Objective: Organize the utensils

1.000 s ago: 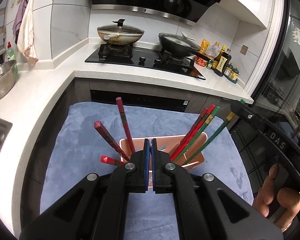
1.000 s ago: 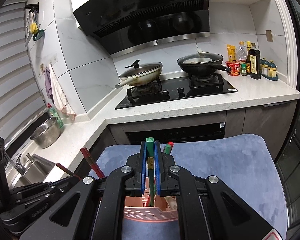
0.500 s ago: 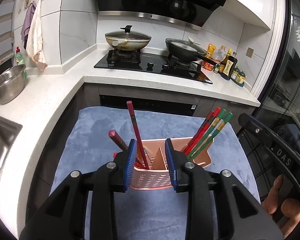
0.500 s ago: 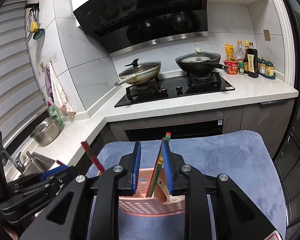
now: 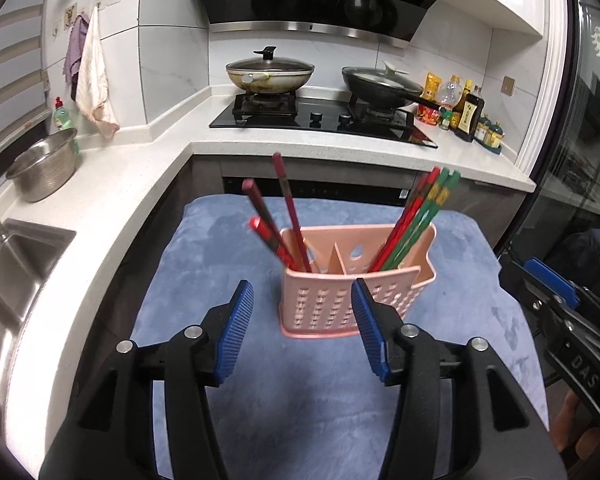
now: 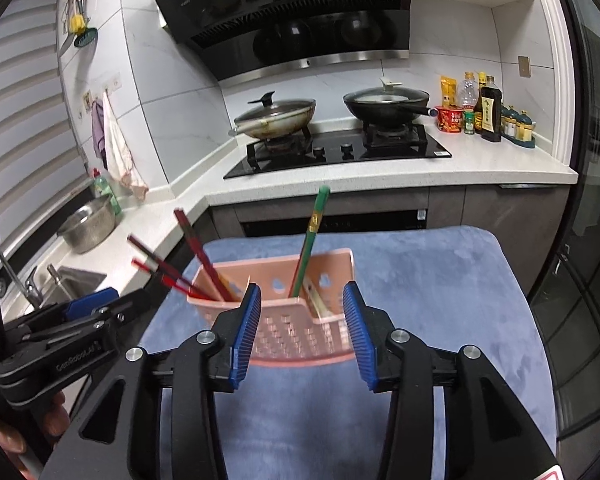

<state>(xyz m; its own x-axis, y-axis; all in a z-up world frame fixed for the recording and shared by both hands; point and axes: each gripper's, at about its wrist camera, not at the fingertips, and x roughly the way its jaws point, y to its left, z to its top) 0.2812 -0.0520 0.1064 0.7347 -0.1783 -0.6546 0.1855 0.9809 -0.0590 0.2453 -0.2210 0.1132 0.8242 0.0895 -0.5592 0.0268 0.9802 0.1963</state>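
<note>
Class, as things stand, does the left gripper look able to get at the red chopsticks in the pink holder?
Probably yes. The left gripper is open, just short of the pink holder, and the red chopsticks lean out over its left side with nothing in between.

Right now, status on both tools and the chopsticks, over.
Left tool and right tool open, jaws just opened, nothing held. Red chopsticks and green chopsticks standing in pink holder. Nothing in the way.
</note>
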